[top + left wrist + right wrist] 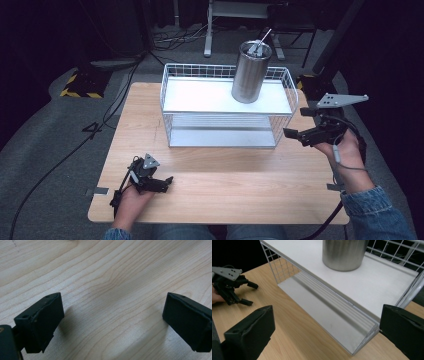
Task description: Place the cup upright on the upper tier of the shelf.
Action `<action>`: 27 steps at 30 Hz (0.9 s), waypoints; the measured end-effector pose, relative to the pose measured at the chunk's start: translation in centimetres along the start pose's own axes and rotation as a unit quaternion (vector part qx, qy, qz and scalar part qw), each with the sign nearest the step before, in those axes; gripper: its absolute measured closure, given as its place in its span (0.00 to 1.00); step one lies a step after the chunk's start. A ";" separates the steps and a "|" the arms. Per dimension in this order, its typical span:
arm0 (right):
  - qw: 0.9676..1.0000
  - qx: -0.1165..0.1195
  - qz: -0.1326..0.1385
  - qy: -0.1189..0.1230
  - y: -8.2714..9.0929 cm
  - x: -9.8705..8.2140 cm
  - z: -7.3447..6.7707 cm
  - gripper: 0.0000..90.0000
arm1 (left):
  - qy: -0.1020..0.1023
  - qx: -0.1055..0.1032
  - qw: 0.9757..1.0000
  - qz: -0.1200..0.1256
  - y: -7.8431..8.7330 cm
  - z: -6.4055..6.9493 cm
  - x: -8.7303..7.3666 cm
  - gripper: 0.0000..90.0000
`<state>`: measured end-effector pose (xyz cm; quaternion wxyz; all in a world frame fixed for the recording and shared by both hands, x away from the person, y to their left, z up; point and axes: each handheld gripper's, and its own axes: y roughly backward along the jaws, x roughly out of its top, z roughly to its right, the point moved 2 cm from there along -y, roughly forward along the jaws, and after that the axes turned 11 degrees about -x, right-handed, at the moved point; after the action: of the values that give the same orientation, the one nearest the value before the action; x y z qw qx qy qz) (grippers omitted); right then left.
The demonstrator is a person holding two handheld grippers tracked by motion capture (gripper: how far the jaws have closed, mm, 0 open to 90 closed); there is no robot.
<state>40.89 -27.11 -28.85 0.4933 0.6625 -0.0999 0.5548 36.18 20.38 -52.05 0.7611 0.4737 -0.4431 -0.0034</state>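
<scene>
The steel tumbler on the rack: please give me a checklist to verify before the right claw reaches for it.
1. Right claw open, nothing held: ok.
2. Steel tumbler upright on the top shelf of the white wire rack: ok.
3. Straw and lid secure on the tumbler: cannot tell.
4. Path from the right claw to the tumbler free: not ok, the rack's raised wire rim stands between them.
5. Left claw open, low over the wooden table, away from the rack: ok.

tumblers: 1 [251, 71] | wire racks: 1 [170, 119] | grippers: 2 [167, 184] [294, 136]
</scene>
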 end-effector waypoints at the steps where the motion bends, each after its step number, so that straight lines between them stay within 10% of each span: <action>1: 1.000 -0.001 -0.003 0.000 -0.1 -0.4 -0.1 0.01 | 0.000 0.000 1.000 0.000 0.0 0.0 0.0 0.05; 27: 0.998 -0.033 -0.049 -0.012 -2.9 -9.9 -0.8 0.02 | 0.000 0.000 1.000 0.000 0.0 0.0 0.0 0.05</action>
<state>38.78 -29.16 -38.73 0.5402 0.6566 -0.0922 0.5183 36.19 20.37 -52.04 0.7611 0.4739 -0.4428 -0.0036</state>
